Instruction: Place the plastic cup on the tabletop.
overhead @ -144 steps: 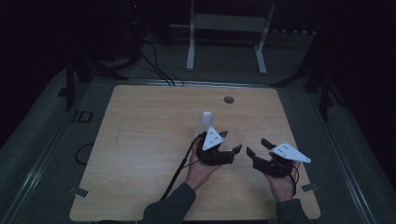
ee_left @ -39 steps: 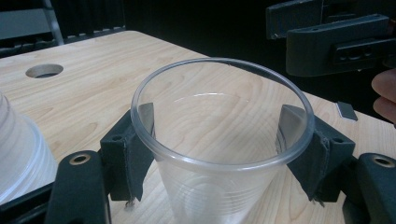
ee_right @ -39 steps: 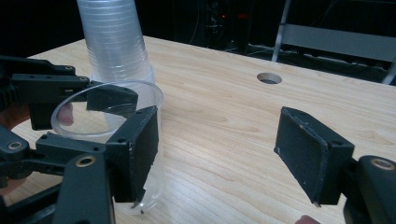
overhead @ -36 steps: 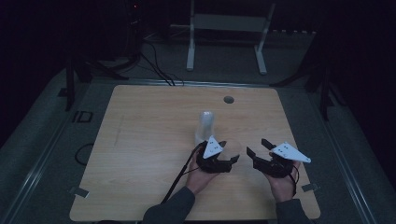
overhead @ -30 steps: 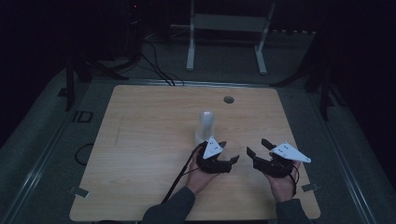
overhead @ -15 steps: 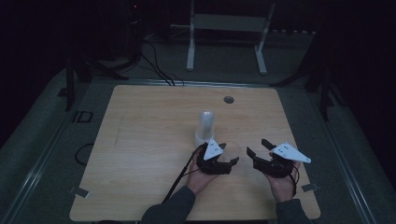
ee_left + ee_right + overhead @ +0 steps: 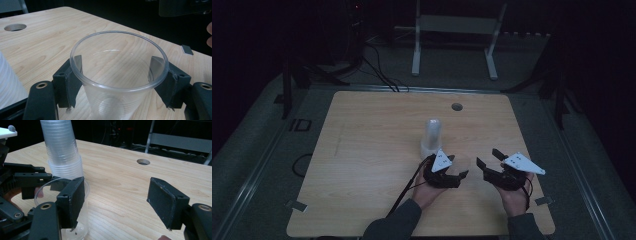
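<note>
Dark all around, the wooden desk (image 7: 362, 150) carries a tall cup stack (image 7: 432, 137), and just beside it the left tool (image 7: 117, 82) hugs one clear cup (image 7: 117, 75) standing upright — its jaws should ease apart slowly and evenly so the cup stays standing — while the right tool (image 7: 117, 202) waits wide and empty.

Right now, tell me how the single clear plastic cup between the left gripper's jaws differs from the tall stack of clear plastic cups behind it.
The single clear plastic cup stands mouth up; the tall stack of clear plastic cups stands mouth down, rims at the table. The single cup sits between the left gripper's pads; the stack stands free. The single cup is low, the stack much taller. Both are clear, ribbed plastic on the wooden table.
</note>
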Demonstrator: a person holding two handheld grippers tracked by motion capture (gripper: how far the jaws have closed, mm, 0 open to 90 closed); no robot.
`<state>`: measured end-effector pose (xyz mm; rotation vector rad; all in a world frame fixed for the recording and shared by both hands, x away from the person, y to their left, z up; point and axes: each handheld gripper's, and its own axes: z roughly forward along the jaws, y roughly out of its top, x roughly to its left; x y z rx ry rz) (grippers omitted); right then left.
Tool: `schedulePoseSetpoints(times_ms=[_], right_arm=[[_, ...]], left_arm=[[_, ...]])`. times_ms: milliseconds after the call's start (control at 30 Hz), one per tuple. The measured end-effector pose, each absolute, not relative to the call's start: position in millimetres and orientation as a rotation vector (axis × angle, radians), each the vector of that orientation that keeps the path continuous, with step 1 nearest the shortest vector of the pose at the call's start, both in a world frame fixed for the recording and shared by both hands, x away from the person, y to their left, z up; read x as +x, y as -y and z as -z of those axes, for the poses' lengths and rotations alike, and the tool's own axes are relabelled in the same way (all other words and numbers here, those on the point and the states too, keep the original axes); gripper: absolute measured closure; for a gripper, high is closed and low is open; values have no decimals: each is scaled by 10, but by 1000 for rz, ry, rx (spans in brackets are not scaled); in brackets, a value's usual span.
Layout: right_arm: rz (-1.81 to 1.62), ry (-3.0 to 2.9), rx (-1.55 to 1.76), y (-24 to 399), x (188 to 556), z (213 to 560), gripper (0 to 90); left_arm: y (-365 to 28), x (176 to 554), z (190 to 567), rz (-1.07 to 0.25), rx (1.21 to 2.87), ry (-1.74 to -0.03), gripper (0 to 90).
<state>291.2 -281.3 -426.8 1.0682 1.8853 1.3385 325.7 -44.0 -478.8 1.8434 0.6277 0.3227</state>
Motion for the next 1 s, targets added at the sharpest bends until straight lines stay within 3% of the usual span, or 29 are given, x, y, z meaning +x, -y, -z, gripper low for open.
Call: schedulePoseSetpoints(times_ms=[433, 700, 1000], right_arm=[[-1336, -1886, 1067, 2813, 2913, 4271, 299], [-1332, -1893, 1063, 2805, 2916, 4275, 299], [-1333, -1891, 1064, 2808, 2915, 4274, 299]], left_arm=[[455, 3263, 4814, -313, 1875, -633, 254], [468, 3283, 4837, -264, 1905, -643, 148], [462, 3252, 4820, -276, 1906, -626, 145]])
